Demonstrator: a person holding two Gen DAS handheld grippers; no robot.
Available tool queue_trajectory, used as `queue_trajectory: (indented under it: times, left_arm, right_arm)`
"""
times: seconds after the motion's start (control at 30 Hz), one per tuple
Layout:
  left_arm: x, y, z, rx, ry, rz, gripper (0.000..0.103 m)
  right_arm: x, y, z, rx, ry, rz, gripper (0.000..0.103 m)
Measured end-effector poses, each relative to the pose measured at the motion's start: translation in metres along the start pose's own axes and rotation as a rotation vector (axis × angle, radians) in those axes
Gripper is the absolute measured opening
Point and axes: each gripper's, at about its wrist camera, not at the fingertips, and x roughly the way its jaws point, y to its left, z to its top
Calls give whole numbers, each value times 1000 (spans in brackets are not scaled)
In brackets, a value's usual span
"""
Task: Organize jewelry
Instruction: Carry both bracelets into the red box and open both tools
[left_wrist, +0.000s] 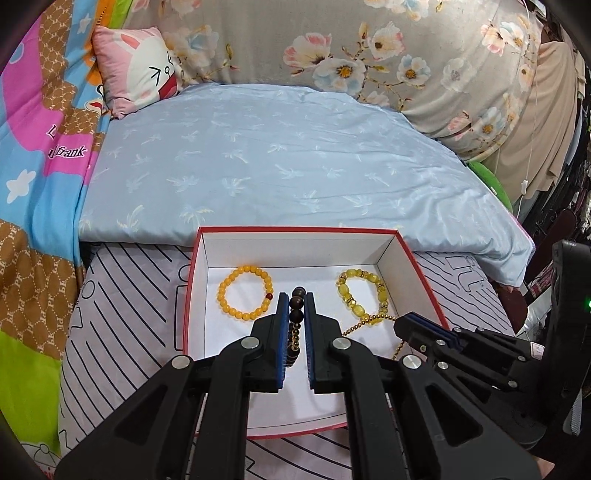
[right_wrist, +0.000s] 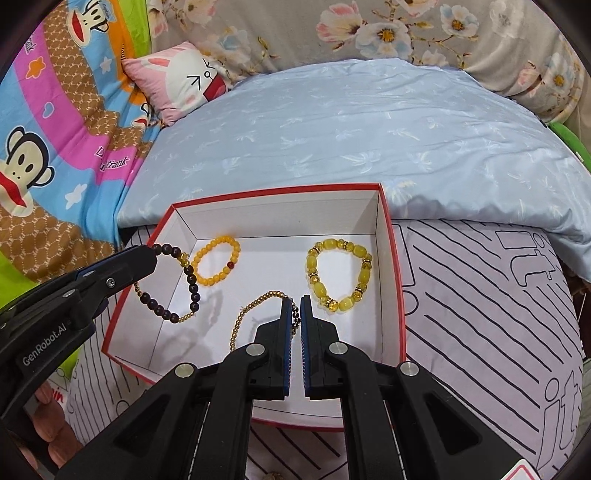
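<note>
Bracelets sit in a red-rimmed white box (right_wrist: 391, 258) on the bed. Left claw (left_wrist: 296, 306) is clamped on a dark bracelet (right_wrist: 192, 284), narrow gap, dark and small gold beads pinched between the blue pads (left_wrist: 283, 332). In the right wrist view that bracelet hangs as a loop from the left claw (right_wrist: 147, 254) over the box's left side: dark brown beads, short runs of gold beads, one amber bead. Right claw (right_wrist: 295, 301) is closed to a thin gap on a gold chain (right_wrist: 255, 306); the chain arcs left of the fingers and drops toward the box floor, a few darker beads right at the pinch. In the left wrist view the right claw (left_wrist: 400, 325) sits over the box's right wall, gold chain (left_wrist: 354, 326) trailing from it.

Orange bracelet (left_wrist: 245, 293) lies flat at back left of the box floor, round, one red bead. Yellow bracelet (left_wrist: 364, 295) lies flat at back right, chunky barrel beads with gold spacers. The two are well apart. Blue quilt (left_wrist: 280, 166) lies behind the box.
</note>
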Motion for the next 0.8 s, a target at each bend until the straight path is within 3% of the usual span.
queue_trajectory:
  times: [0.13,0.23,0.37,0.53,0.67,0.8]
  left_arm:
    - [8,3,-2,-11,12,1,8]
    - [11,4,-3,-4,16,10,9]
    - [8,8,-5,-14,0,47,39]
    - [-7,11,-8,-18,-20,74,39]
    - [-29,11,-17,-21,-38,80,48]
    - [-50,9,-33,-5,-43,110,48]
  right_arm:
    - [6,2,-1,-10,11,-8,6]
    - [5,1,-3,-14,-1,-27,13]
    - [-5,-5,-4,7,-20,-31,21]
    - [-31,-12,-16,7,-44,-52,23]
    - [-57,-18,-36,22,-52,-61,23]
    - [-77,-22,-60,37,-44,-65,23]
